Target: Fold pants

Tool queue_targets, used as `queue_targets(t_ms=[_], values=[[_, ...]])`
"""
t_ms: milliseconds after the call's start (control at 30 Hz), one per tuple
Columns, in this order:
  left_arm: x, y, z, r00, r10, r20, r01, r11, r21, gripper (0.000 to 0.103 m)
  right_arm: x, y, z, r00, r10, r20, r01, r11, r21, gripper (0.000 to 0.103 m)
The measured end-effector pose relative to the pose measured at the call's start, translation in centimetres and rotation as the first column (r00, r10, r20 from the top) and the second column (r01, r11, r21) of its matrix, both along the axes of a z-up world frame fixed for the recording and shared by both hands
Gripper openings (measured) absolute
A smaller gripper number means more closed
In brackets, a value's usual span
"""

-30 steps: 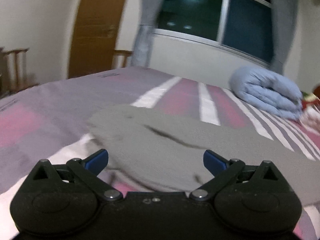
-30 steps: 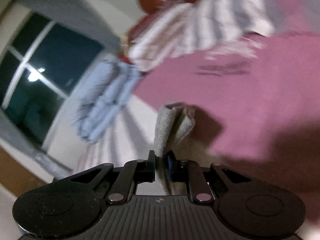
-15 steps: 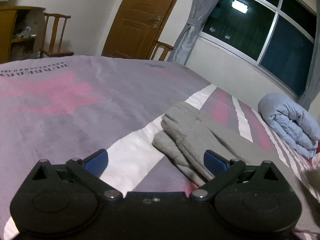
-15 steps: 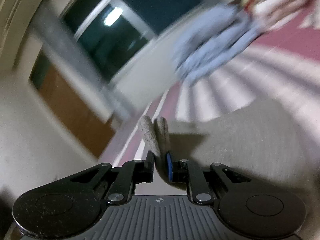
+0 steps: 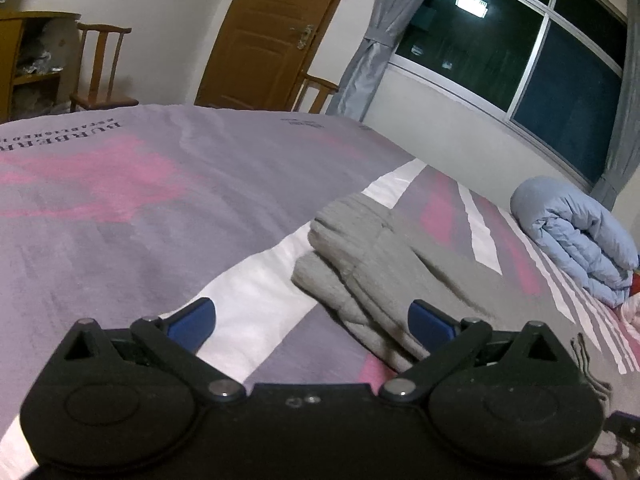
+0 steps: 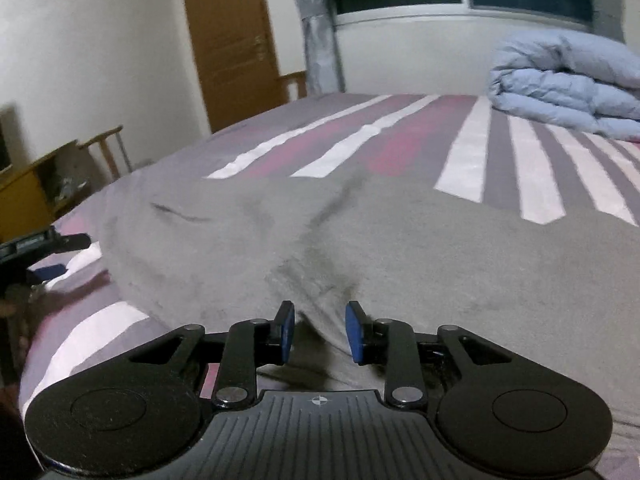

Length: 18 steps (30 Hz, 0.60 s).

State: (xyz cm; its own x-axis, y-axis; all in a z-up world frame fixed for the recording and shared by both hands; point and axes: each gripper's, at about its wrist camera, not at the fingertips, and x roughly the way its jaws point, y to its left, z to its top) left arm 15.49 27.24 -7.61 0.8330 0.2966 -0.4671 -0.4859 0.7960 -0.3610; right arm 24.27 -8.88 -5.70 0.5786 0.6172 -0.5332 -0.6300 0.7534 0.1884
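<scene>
1. The grey knitted pants [image 6: 400, 248] lay spread across the bed's sheet of grey, pink and white stripes [image 6: 468, 160], soft creases running through the cloth.
2. In the left wrist view their ribbed cuff ends [image 5: 344, 240] sat stacked one on the other, resting partly on a white stripe of the sheet.
3. The left gripper [image 5: 311, 316] hovered low over the sheet with its blue-padded jaws wide apart and nothing between them; the right pad was just over the near edge of the cuffs.
4. The right gripper [image 6: 320, 330] had just been opening. Its blue pads stood a little apart, and a pinched ridge of the grey cloth sat in the gap, though neither pad clearly pressed on it.
5. A rolled pale-blue quilt [image 6: 568, 80] lay well apart, at the far side of the bed under the dark window [image 5: 508, 48].
6. A brown wooden door [image 5: 272, 36] and a wooden chair [image 5: 100, 68] stood behind.
</scene>
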Motion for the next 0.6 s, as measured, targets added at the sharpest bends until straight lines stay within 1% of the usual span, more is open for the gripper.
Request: queue_targets(t_ms=[33, 100, 167, 233, 267, 300, 333, 367, 433, 467, 533, 567, 600], values=[[-0.1, 0.1, 0.0, 1.000, 0.002, 0.001, -0.002, 1.000, -0.004, 0.097, 0.2, 0.5, -0.1, 1.000, -0.002, 0.005, 0.002, 1.000, -0.011, 0.031], [-0.2, 0.2, -0.1, 1.000, 0.006, 0.000, -0.006, 1.000, -0.009, 0.097, 0.8, 1.5, -0.5, 1.000, -0.002, 0.016, 0.002, 1.000, -0.018, 0.036], [-0.1, 0.2, 0.0, 1.000, 0.009, -0.003, -0.009, 1.000, -0.011, 0.097, 1.2, 2.1, -0.6, 1.000, 0.007, 0.021, -0.007, 0.999, -0.034, 0.047], [0.1, 0.2, 0.0, 1.000, 0.007, -0.011, -0.007, 1.000, -0.005, 0.097, 1.1, 2.7, -0.7, 0.999, 0.019, 0.046, -0.016, 0.998, -0.063, 0.049], [0.3, 0.2, 0.0, 1.000, 0.004, -0.017, -0.004, 1.000, -0.002, 0.097, 0.9, 2.7, -0.6, 0.998, 0.026, 0.055, -0.022, 0.997, -0.071, 0.048], [0.4, 0.1, 0.0, 1.000, -0.001, -0.028, 0.001, 1.000, 0.004, 0.097, 1.1, 2.7, -0.7, 0.998, 0.024, 0.052, -0.020, 0.997, -0.075, 0.044], [0.7, 0.0, 0.1, 0.999, -0.011, -0.047, 0.012, 1.000, 0.014, 0.097, 1.3, 2.5, -0.8, 0.999, 0.014, 0.045, -0.011, 0.997, -0.070, 0.032], [0.9, -0.1, 0.0, 0.998, -0.022, -0.066, 0.024, 0.999, 0.025, 0.097, 1.7, 2.1, -0.8, 1.000, -0.006, 0.026, 0.008, 0.999, -0.049, 0.026], [1.3, -0.4, 0.0, 0.993, -0.046, -0.111, 0.053, 0.997, 0.056, 0.097, 2.1, 0.9, -0.3, 0.999, -0.035, -0.002, 0.035, 0.999, 0.017, 0.020], [1.5, -0.7, 0.0, 0.990, -0.056, -0.127, 0.066, 0.995, 0.072, 0.097, 1.8, 0.5, 0.3, 0.999, -0.037, 0.013, 0.037, 0.998, 0.046, 0.020], [1.5, -1.0, 0.0, 0.988, -0.075, -0.132, 0.086, 0.993, 0.080, 0.097, 0.8, -0.1, 1.4, 0.998, -0.021, 0.065, 0.016, 0.996, 0.083, 0.020], [1.6, -1.1, -0.1, 0.988, -0.078, -0.133, 0.089, 0.993, 0.082, 0.097, 0.6, -0.1, 1.4, 0.998, 0.002, 0.061, -0.008, 0.996, 0.085, 0.020], [1.7, -1.2, -0.1, 0.988, -0.078, -0.136, 0.090, 0.992, 0.084, 0.097, 0.7, 0.2, 1.0, 0.999, 0.024, 0.036, -0.027, 0.997, 0.075, 0.020]])
